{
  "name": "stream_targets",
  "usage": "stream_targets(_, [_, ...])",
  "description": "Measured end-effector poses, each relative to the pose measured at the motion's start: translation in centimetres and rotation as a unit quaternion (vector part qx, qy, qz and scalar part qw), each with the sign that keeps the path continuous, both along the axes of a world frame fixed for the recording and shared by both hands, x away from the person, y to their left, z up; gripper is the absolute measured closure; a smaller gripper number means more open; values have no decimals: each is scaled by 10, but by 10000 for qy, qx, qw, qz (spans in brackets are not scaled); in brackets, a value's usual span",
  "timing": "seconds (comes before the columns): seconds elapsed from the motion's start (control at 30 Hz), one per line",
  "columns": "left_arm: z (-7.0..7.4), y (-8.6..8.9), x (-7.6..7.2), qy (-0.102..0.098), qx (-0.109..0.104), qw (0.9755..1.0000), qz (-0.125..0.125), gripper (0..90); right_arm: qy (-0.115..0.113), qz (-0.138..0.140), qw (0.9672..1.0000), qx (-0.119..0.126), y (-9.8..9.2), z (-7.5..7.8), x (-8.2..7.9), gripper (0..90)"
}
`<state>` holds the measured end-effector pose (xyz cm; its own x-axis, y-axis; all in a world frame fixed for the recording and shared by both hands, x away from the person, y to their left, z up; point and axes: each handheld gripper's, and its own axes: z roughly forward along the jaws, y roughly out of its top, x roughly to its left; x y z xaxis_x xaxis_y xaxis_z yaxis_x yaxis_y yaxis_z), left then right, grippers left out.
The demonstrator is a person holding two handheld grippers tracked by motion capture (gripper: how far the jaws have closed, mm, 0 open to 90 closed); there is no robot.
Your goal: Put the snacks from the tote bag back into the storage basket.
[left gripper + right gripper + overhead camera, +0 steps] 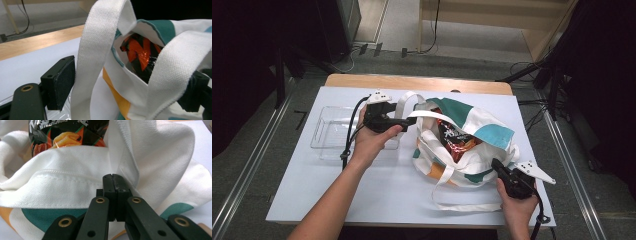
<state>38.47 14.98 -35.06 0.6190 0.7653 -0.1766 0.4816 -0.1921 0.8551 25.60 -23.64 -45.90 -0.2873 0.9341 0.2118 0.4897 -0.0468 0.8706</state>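
Looking down on the bench (377, 195), a pale blue-white sheet covers almost all of it, with a strip of light wood showing along the far edge. Sitting right of centre is the white canvas tote bag with teal and orange patches (472, 150), mouth gaping, and inside it a glossy black and orange snack packet (455, 140) pokes up. The left claw (404, 121) is up at the bag's far left side, jaws standing wide apart, and the white woven handle straps (100, 50) run loosely through the gap; the pads press on nothing there, and the left pad stands just clear of the near strap. Over on the near right corner, the right claw (113, 181) is squeezed fully together against the bag's white hemmed rim; it looks pinched on a fold of the cloth, though the fabric between the pads is too thin to make out for certain. A clear plastic tray (324, 132) lies on the sheet to the left, partly under the left hand. A loose strap trails across the sheet in front of the bag. Beyond the bench lies grey floor with dark cables, a pale wooden unit at the back, and metal rails along both sides.
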Motion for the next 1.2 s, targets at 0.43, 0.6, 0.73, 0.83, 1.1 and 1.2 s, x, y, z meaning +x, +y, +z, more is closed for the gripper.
stream_targets(0.43, [-1, -34, 43, 458, -237, 9971, -568, 759, 132, -115, 9997, -169, -3, -7, 3, 900])
stream_targets(0.6, [4, -37, 35, 528, -204, 9947, -856, 861, -51, -129, 9999, -99, -2, 0, -3, 900])
stream_targets(0.73, [9, -42, 24, 469, -296, 9919, -1140, 868, -637, -38, 9979, -53, 4, 19, -15, 867])
stream_targets(0.83, [10, -44, 20, 509, -367, 9904, -1231, 869, -1042, 227, 9943, -84, 18, 36, -18, 796])
stream_targets(1.1, [10, -46, 15, 503, -497, 9879, -1377, 870, -542, 436, 9974, -186, 59, 35, 7, 468])
stream_targets(1.2, [12, -46, 12, 477, -525, 9873, -1422, 870, -189, 223, 9986, -433, 65, 25, 14, 518])
